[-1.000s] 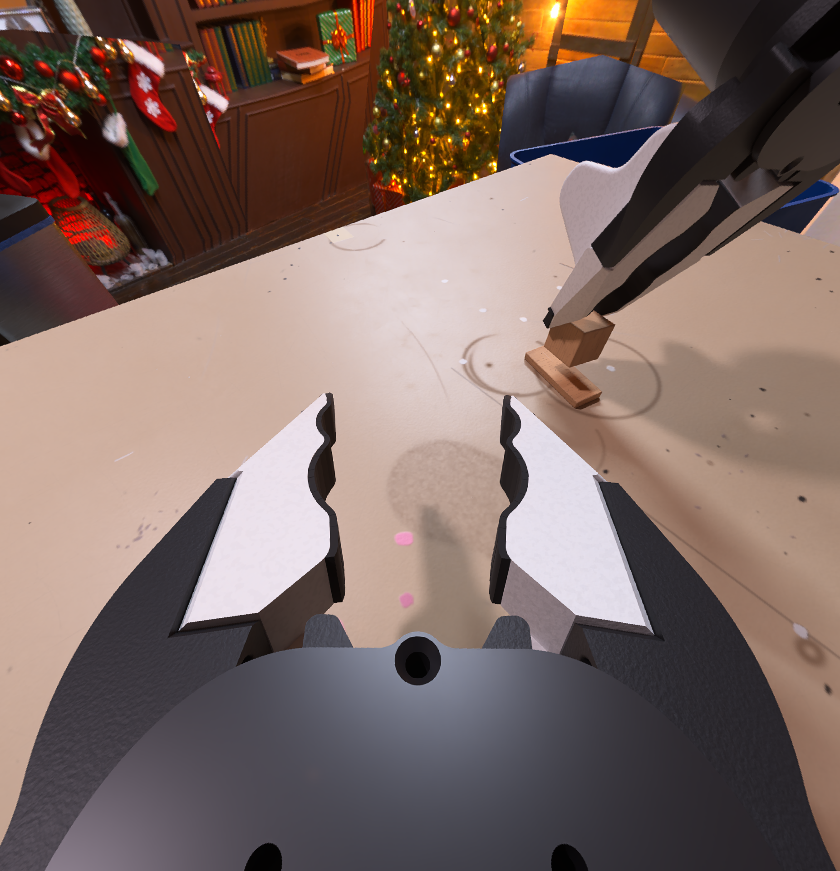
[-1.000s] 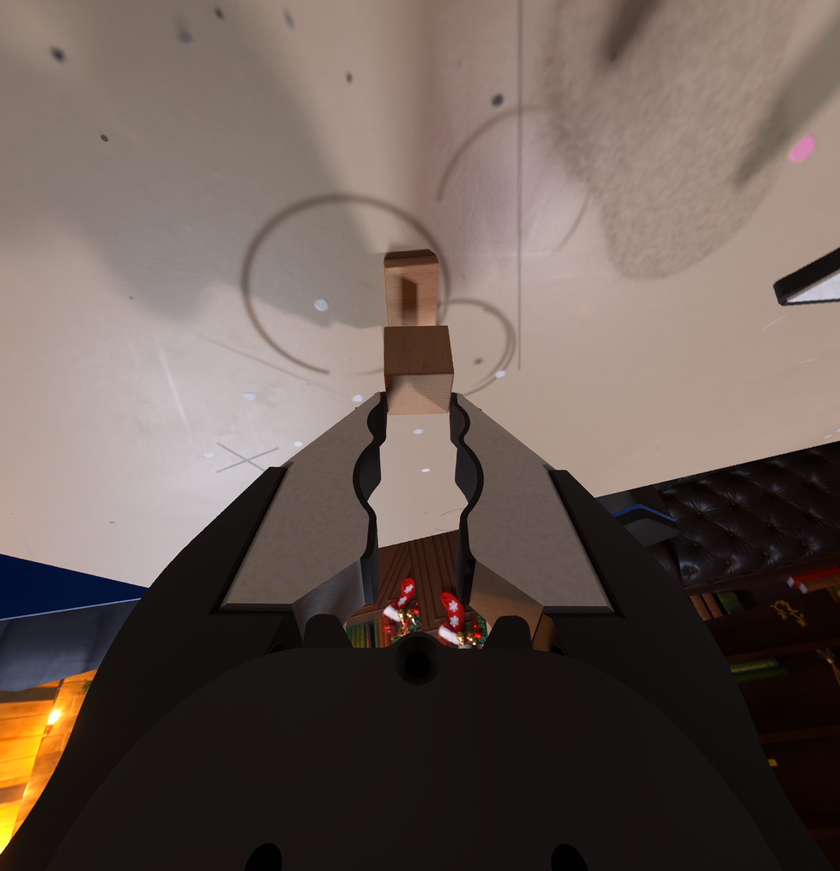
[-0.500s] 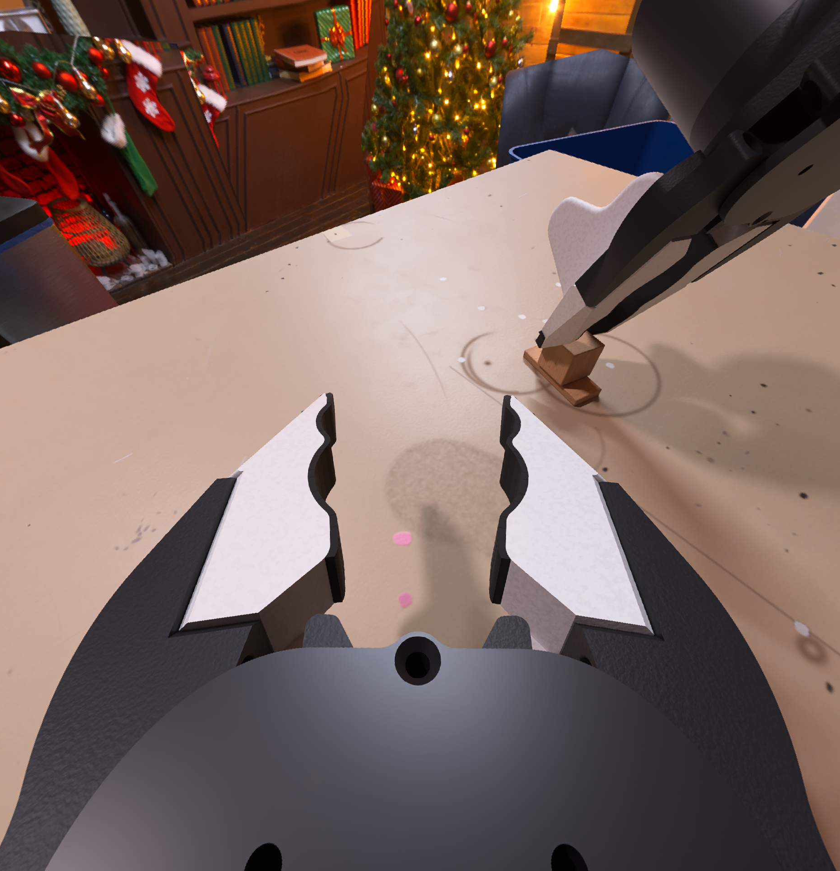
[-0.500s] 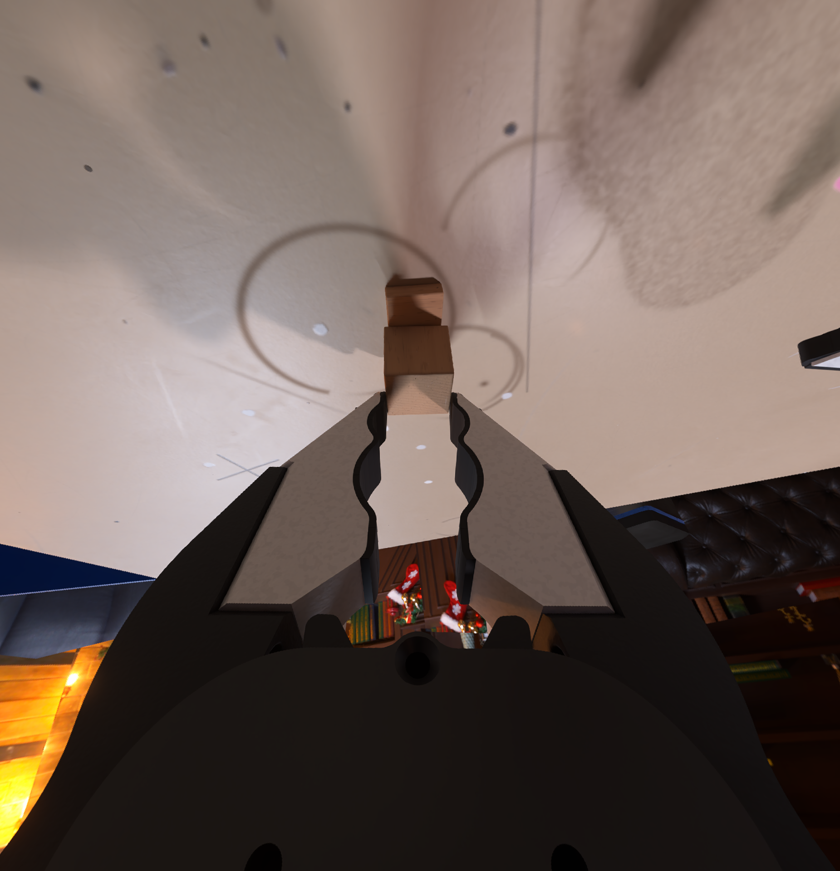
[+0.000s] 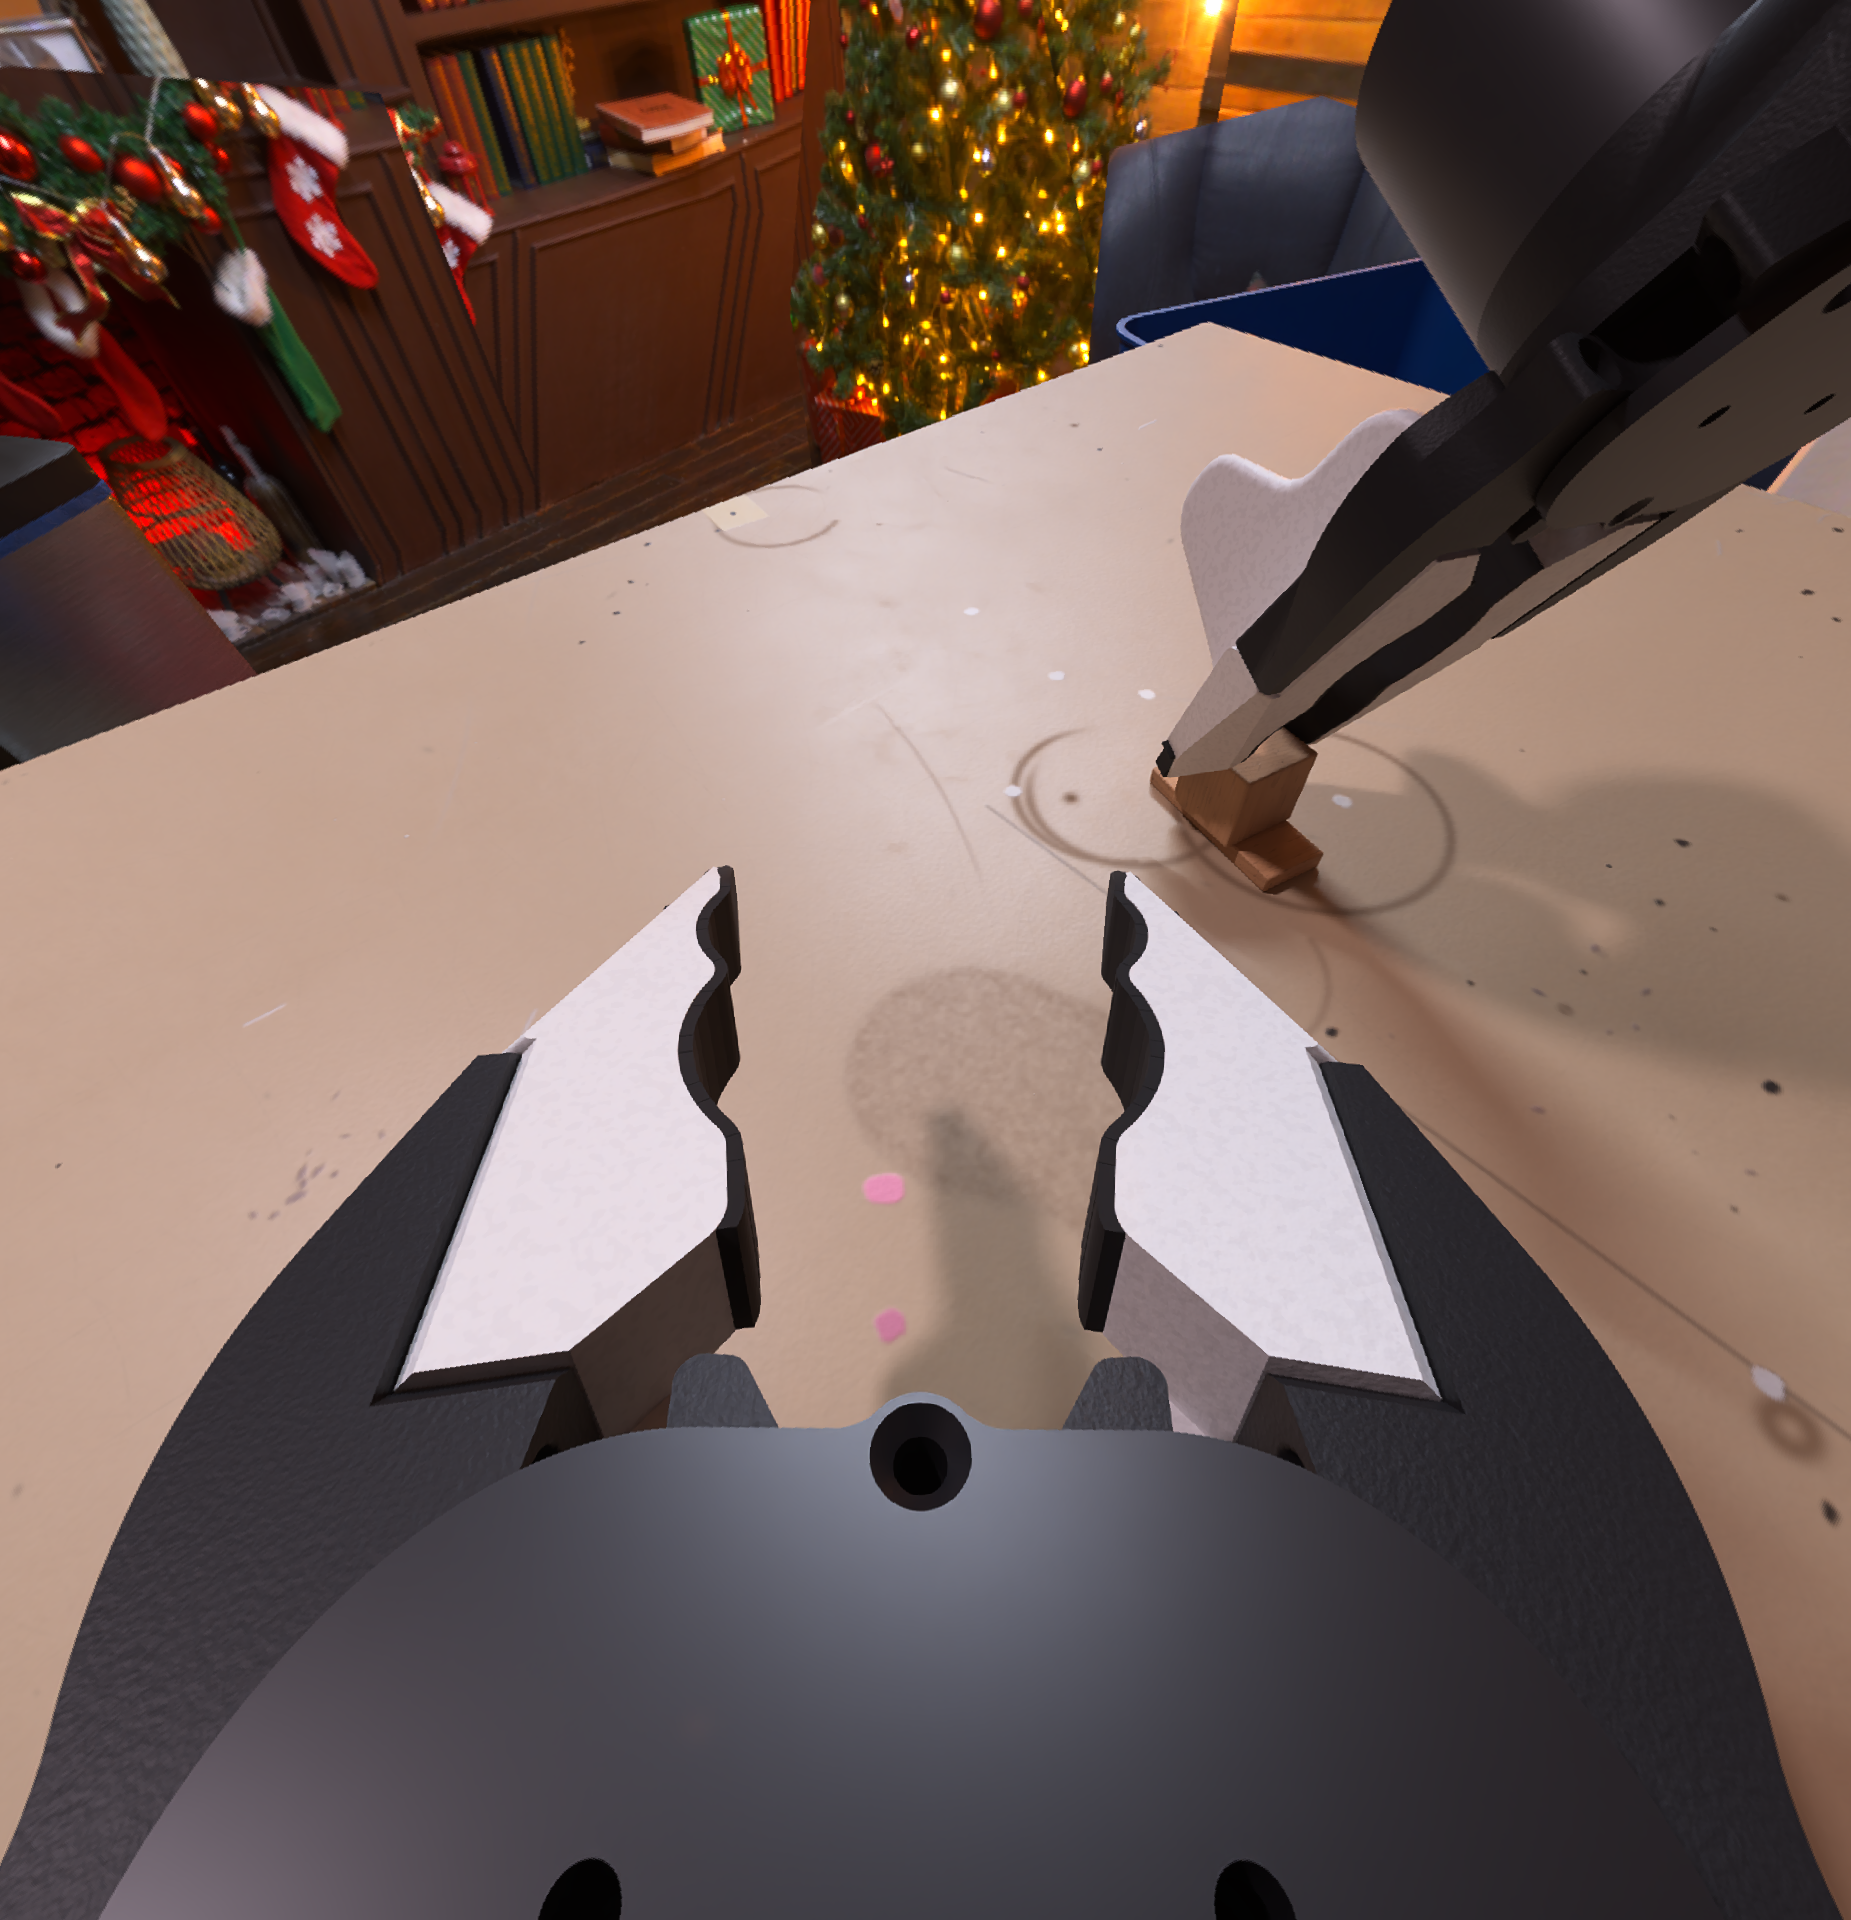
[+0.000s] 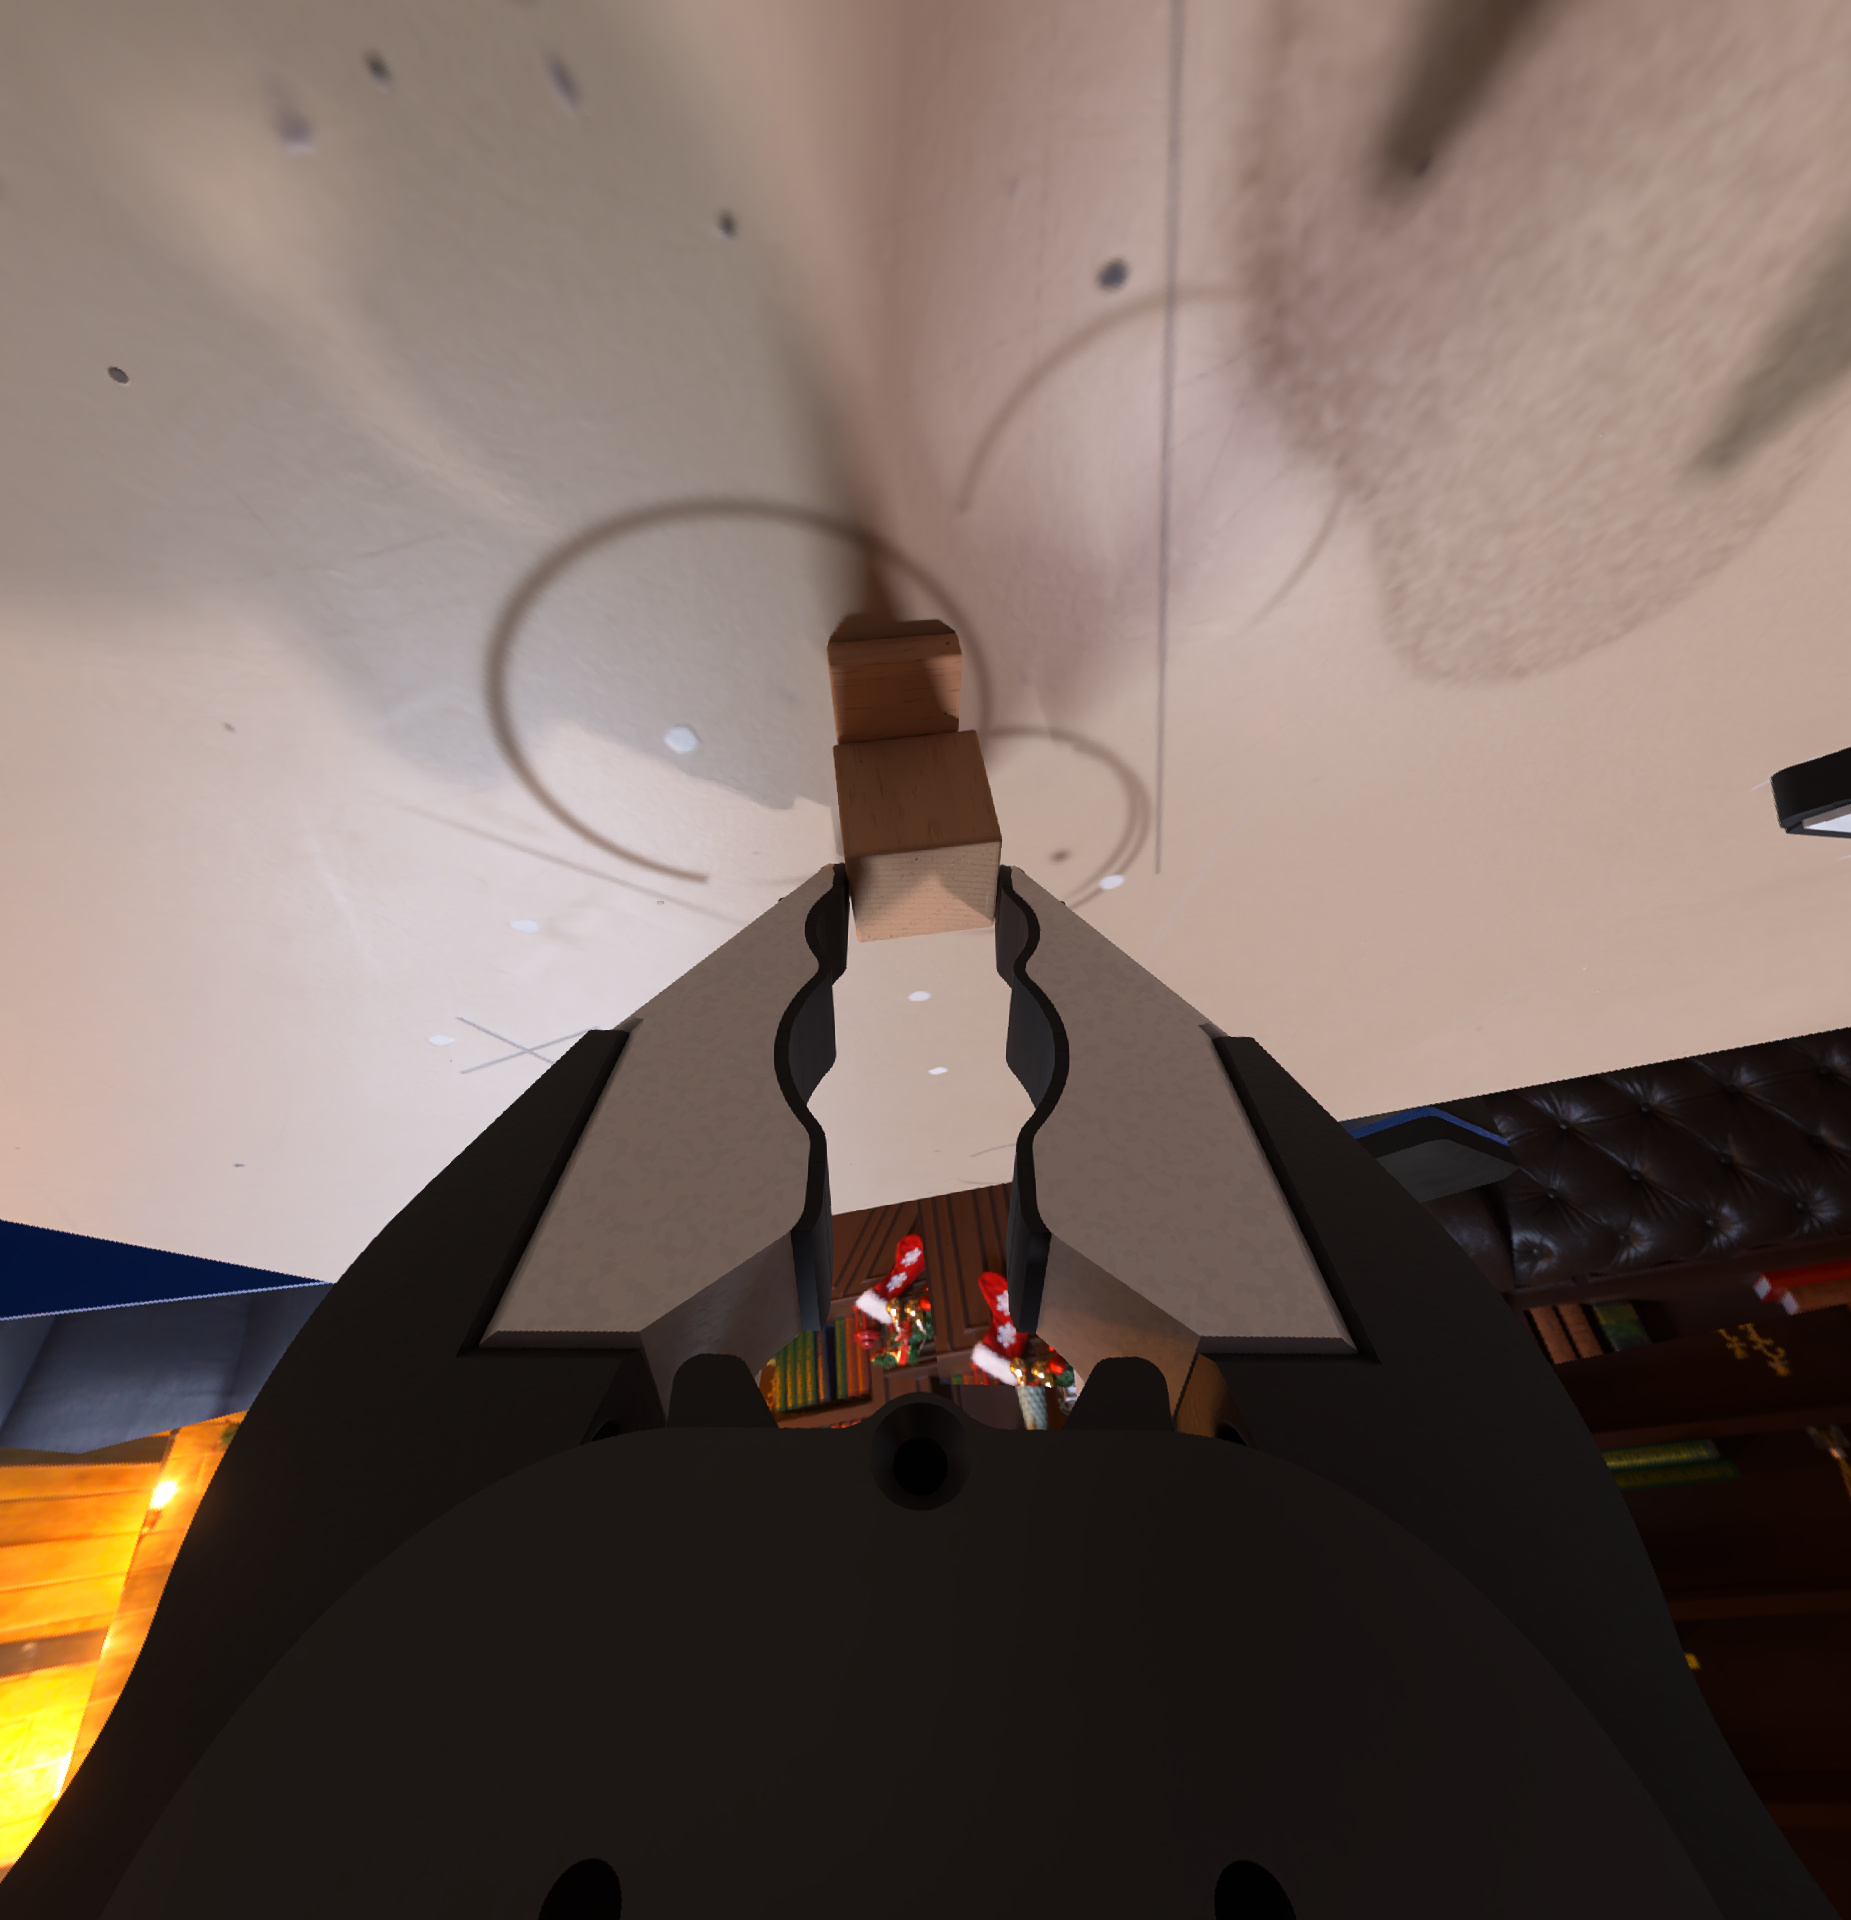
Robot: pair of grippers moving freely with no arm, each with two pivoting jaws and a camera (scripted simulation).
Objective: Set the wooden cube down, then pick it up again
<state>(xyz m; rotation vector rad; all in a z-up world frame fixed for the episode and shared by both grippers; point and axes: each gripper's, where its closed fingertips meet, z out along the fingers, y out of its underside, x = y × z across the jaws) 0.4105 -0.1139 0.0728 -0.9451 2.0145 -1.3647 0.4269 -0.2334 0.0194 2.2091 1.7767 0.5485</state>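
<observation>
The wooden cube [image 6: 916, 831] is held between the tips of my right gripper [image 6: 921, 899], which is shut on it. In the left wrist view the cube [image 5: 1241, 802] rests on or just above a flat wooden slat [image 5: 1276, 862] lying on the tan table [image 5: 485, 810], with the right gripper [image 5: 1238, 753] reaching down from the upper right. The slat [image 6: 893, 681] shows just beyond the cube in the right wrist view. My left gripper [image 5: 919, 904] is open and empty, hovering over the table to the left of and nearer than the cube.
Dark ring marks [image 5: 1227, 821] circle the spot under the cube. A blue bin [image 5: 1305, 322] and a dark armchair [image 5: 1243, 208] stand past the table's far edge. A Christmas tree [image 5: 952, 197] and wooden cabinets [image 5: 609, 281] are behind.
My right gripper has lowered the cube from above the slat down onto it, still gripping it. My left gripper has not moved.
</observation>
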